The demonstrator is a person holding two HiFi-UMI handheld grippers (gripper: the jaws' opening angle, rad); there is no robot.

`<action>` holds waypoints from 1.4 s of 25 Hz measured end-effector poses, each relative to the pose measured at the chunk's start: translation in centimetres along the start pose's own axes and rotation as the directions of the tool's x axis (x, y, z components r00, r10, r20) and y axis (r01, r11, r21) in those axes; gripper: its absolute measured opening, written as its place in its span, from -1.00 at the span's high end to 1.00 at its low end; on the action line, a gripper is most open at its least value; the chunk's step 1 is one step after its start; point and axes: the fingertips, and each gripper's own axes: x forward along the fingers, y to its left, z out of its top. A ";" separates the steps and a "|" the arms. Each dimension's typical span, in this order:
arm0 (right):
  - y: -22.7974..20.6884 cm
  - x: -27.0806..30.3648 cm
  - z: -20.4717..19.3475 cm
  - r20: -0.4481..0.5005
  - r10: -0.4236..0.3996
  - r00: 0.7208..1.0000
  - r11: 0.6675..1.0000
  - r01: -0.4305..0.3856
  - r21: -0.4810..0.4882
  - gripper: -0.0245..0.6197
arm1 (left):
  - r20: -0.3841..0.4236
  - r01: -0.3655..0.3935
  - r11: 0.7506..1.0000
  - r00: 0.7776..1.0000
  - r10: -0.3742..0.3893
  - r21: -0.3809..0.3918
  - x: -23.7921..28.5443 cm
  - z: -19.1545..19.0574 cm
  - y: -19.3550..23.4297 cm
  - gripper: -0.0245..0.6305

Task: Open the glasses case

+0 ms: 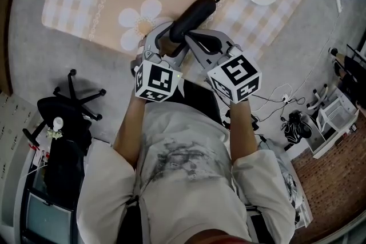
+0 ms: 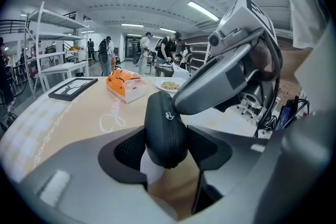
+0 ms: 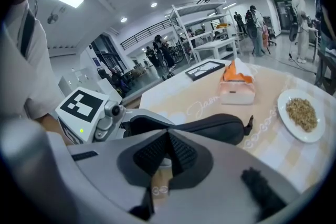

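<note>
Sitting clamped in left gripper (image 2: 167, 148): glasses case (image 2: 164, 119).

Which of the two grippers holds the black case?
The left gripper: the glasses case sits clamped between its jaws, while the right gripper has its jaws shut together.
</note>
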 end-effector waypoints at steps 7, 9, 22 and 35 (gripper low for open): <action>0.3 -0.4 -0.3 -0.003 0.003 1.000 1.000 -0.003 -0.027 0.87 | -0.010 0.007 1.000 1.000 -0.007 0.003 -0.2 0.1 -0.4 0.14; 0.4 -0.4 -0.5 -0.015 -0.006 1.000 0.994 0.005 -0.110 0.87 | -0.020 0.014 1.000 1.000 -0.014 0.004 -0.1 0.0 -0.6 0.14; 0.3 -1.4 -0.4 -0.037 -0.085 0.996 0.898 0.061 -0.435 0.70 | -0.029 0.034 0.999 0.999 -0.035 -0.027 0.2 0.0 -0.4 0.14; 1.0 0.5 -1.4 -0.162 -0.121 0.979 0.736 -0.021 -0.677 0.76 | -0.037 0.048 0.998 0.998 -0.049 -0.029 -0.1 -0.4 -0.7 0.14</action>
